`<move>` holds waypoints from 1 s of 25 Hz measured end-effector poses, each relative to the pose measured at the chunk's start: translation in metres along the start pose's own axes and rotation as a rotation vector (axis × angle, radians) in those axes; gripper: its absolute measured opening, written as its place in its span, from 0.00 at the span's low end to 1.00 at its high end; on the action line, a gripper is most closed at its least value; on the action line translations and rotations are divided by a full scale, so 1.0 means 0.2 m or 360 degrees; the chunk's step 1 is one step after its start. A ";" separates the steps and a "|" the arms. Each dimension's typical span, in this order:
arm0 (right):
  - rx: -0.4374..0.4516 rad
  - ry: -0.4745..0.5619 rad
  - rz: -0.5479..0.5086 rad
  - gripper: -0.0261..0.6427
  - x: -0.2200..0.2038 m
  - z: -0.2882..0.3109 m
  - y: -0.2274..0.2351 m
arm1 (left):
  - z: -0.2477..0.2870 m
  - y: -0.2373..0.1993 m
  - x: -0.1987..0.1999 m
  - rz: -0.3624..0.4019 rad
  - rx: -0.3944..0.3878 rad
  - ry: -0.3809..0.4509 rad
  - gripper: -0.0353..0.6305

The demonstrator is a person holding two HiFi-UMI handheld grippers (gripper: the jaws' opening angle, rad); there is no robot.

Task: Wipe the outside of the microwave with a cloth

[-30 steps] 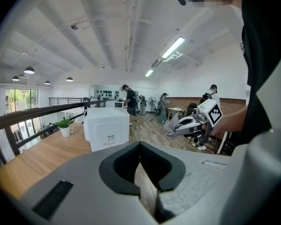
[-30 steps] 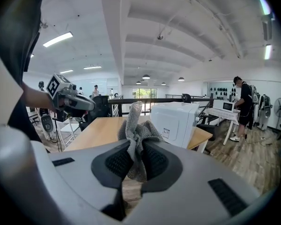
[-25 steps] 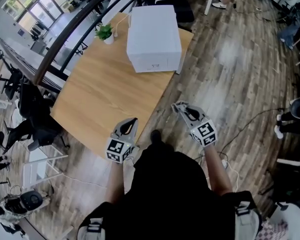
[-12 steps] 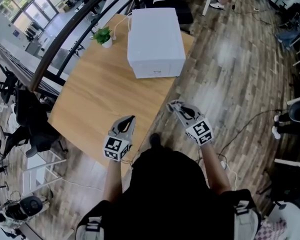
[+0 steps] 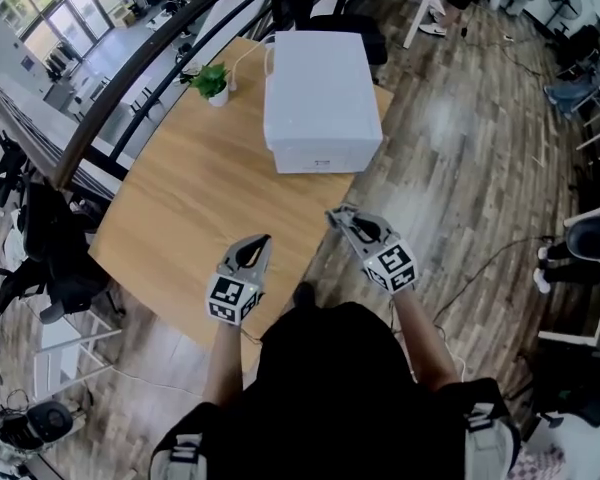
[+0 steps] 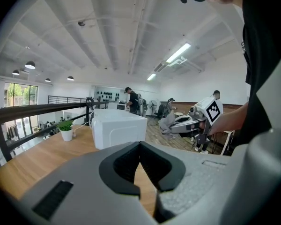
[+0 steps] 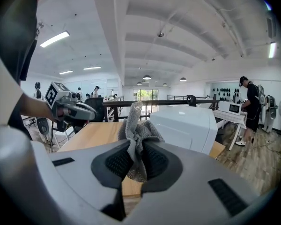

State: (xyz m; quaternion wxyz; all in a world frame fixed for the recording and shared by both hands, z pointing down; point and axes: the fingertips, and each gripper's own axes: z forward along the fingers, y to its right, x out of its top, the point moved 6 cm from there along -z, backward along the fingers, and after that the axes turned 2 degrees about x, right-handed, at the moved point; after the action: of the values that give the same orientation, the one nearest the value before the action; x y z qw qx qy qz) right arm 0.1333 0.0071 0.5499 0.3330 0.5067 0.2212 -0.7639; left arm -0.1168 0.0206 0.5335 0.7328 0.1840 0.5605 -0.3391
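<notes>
Microwave (image 5: 322, 98) sits at the far end of the table (image 5: 180, 208), near face toward the person. A plant (image 5: 211, 81) stands just off its far-left corner, with a cord (image 5: 244, 56) looping behind.

Left gripper (image 5: 254, 250): well short of the microwave on its near-left, jaws pressed together, nothing between.

Right gripper (image 5: 340, 218): near the microwave's front, not touching, pinching a grey mesh cloth (image 7: 137, 130). The cloth stands up out of the jaws in a narrow bunch.

Wiping hasn't started; this looks like the approach.
- Lead with the cloth bunch, not the jaw tips, or plastic scrapes the shell.
- The bunch gives little contact, so tilt the gripper to let the loose end drag flat.
- Use long overlapping strokes with light pressure.
- The microwave may slide, so brace its left side with the left gripper.
- Stay clear of the cord and plant at the back.
</notes>
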 end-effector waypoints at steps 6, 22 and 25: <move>0.0010 -0.0009 -0.0071 0.10 0.10 0.18 -0.04 | 0.00 -0.06 -0.02 -0.0010 -0.0036 -0.0019 0.05; 0.0160 0.0071 -0.0095 0.10 0.21 0.58 0.12 | -0.02 -0.03 0.00 -0.0075 0.0065 -0.0023 0.05; 0.0184 0.0074 -0.0129 0.10 0.23 0.67 0.14 | -0.04 0.00 -0.01 -0.0077 0.0085 -0.0062 0.05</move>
State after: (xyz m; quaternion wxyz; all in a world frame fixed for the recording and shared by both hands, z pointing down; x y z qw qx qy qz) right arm 0.0583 -0.1163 0.5605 0.2667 0.5332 0.2047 -0.7764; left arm -0.1231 0.0275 0.5335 0.7298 0.1833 0.5412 -0.3752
